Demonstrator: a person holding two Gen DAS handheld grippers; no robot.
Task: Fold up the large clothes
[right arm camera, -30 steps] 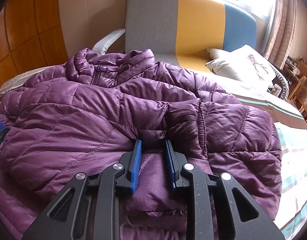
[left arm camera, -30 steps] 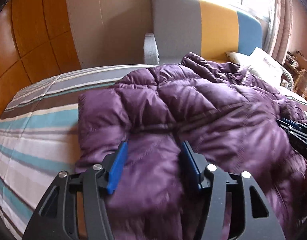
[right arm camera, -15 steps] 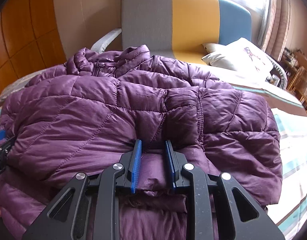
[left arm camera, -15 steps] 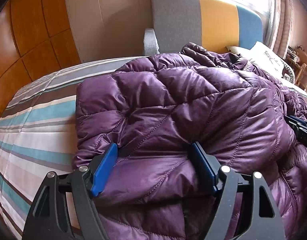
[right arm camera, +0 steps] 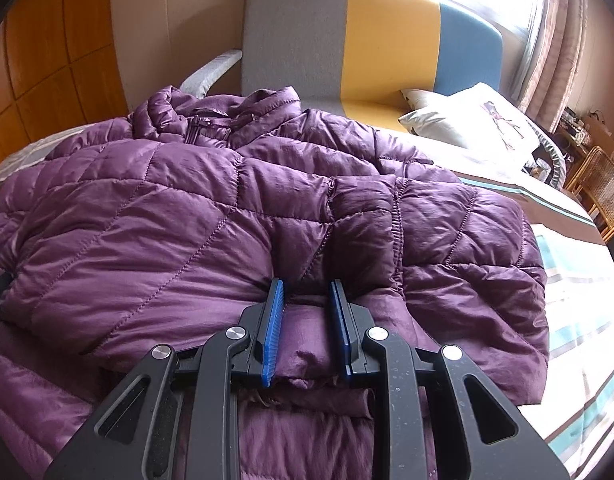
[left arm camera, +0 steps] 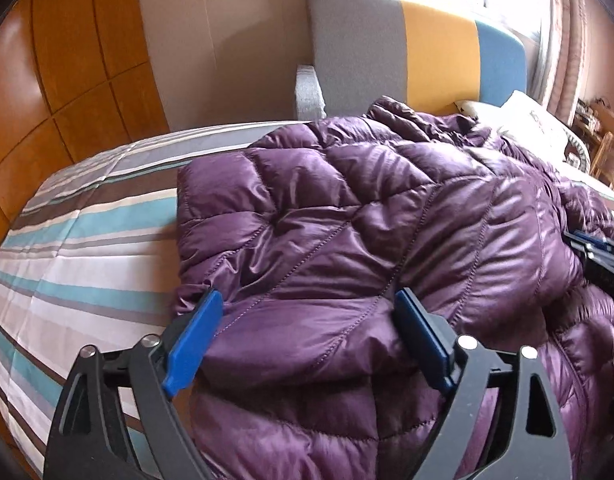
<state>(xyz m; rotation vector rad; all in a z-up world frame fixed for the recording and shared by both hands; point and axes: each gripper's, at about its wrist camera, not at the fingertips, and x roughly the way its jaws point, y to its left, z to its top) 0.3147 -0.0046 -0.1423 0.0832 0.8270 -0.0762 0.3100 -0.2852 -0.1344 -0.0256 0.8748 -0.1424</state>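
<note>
The quilted purple down jacket [right arm camera: 211, 232] lies across the striped bed [left arm camera: 79, 240], bottom half doubled up. The left tool [left arm camera: 307, 320] gapes wide around it — the right tool [right arm camera: 305, 304] pinches the fold. Folding looks partway done; sleeves remain.

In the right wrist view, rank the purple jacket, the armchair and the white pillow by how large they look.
1. purple jacket
2. armchair
3. white pillow
The jacket lies nearest the camera, so its lead is partly nearness.

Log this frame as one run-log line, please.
stage: jacket fold | purple jacket on striped bed | left gripper jaws wide, over fabric | right gripper pinching fold
</note>
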